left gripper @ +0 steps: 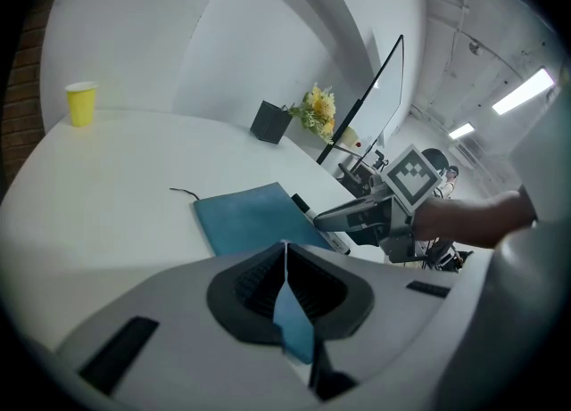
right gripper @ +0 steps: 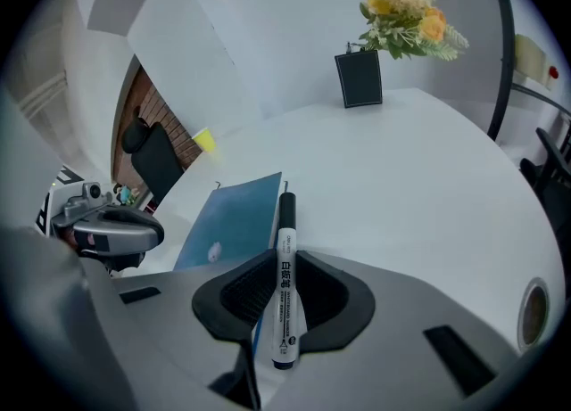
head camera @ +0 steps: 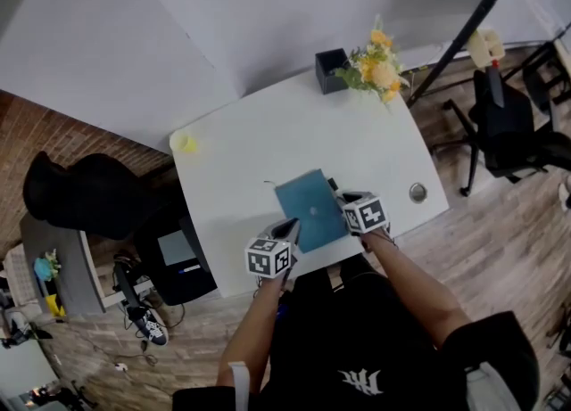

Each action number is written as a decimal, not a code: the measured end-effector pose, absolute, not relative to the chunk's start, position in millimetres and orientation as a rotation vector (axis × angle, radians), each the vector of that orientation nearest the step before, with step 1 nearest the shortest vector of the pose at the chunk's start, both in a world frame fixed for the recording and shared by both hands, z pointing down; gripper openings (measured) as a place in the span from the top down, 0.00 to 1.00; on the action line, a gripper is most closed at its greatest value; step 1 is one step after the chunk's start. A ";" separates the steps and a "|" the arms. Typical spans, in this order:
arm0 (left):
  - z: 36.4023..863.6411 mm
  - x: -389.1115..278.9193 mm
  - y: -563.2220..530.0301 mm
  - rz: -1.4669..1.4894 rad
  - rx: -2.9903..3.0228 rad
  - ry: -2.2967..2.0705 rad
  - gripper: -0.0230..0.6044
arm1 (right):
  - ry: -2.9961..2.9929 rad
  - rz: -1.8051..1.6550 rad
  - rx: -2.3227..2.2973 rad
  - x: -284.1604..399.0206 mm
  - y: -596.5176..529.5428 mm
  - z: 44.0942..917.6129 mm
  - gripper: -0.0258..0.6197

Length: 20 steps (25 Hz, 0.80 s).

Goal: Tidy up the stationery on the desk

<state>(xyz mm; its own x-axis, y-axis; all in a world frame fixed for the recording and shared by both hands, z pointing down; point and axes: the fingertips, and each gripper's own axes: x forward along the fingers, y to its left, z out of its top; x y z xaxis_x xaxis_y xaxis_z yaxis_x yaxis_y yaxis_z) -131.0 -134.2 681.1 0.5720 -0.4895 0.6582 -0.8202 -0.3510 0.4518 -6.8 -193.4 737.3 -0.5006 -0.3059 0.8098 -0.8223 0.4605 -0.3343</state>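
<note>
A teal notebook (head camera: 310, 209) lies flat near the white desk's (head camera: 241, 160) front edge. My left gripper (head camera: 285, 231) is at its near left corner, shut on the notebook's edge (left gripper: 293, 316), which shows as a blue strip between the jaws. My right gripper (head camera: 344, 198) is at the notebook's right side, shut on a white marker with a black cap (right gripper: 284, 289). The marker points forward along the notebook (right gripper: 232, 217). In the left gripper view the right gripper (left gripper: 332, 220) hovers over the notebook's (left gripper: 250, 217) far corner.
A black pen holder (head camera: 331, 70) and yellow flowers (head camera: 379, 63) stand at the desk's back edge. A yellow cup (head camera: 185, 143) sits at the far left corner. A cable hole (head camera: 417, 192) is at the right front. An office chair (head camera: 504, 124) stands to the right.
</note>
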 end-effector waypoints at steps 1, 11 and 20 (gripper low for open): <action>680.5 -130.5 -134.7 0.532 2.019 -1.045 0.95 | -2.025 0.972 0.932 -6.8 -193.4 738.5 0.82; 680.8 -133.3 -135.6 0.536 2.013 -1.050 0.95 | -2.049 0.986 0.876 -11.1 -190.7 734.7 0.82; 678.6 -131.9 -134.9 0.526 2.012 -1.057 0.95 | -2.058 1.074 0.810 -14.0 -181.8 730.8 0.82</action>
<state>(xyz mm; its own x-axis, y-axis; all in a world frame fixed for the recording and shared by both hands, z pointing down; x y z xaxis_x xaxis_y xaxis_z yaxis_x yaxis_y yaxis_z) -131.9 -134.9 678.6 0.5672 -0.4972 0.6566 -0.8236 -0.3438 0.4511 -14.0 -181.8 730.8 -0.5830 -0.2143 0.7837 -0.7654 0.4685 -0.4412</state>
